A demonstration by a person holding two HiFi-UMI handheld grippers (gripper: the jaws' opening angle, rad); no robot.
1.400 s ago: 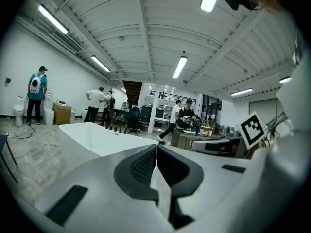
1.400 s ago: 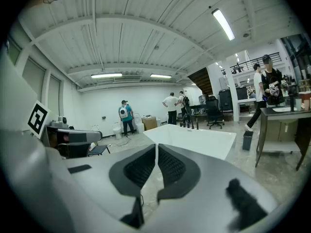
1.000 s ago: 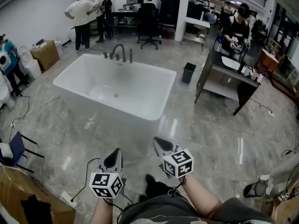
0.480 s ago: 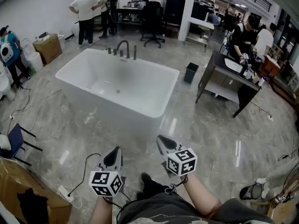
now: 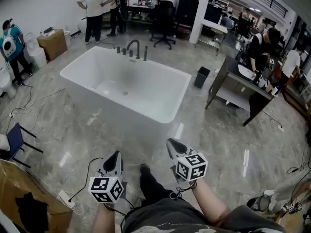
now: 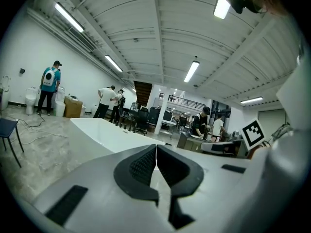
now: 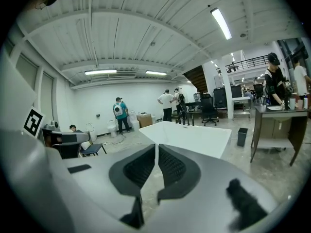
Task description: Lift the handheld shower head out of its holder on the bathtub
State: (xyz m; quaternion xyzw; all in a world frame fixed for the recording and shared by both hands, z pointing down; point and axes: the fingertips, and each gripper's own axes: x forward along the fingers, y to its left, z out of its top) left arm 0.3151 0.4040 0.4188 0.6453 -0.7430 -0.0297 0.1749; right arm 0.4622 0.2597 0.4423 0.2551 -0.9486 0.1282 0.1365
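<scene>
Both closed empty, left gripper (image 5: 115, 155) and right gripper (image 5: 172, 143) face the bathtub (image 5: 126, 118), cables (image 5: 29, 106) and perhaps a bin (image 5: 202, 76) nearby.

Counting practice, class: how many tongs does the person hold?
2. Left tongs at bottom left, right tongs at bottom centre-right; both shut, empty. None hidden.

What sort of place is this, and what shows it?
Probably a lab or workshop, not a home bathroom: a freestanding bathtub stands on open floor near a work desk, office chair and cardboard box.
</scene>
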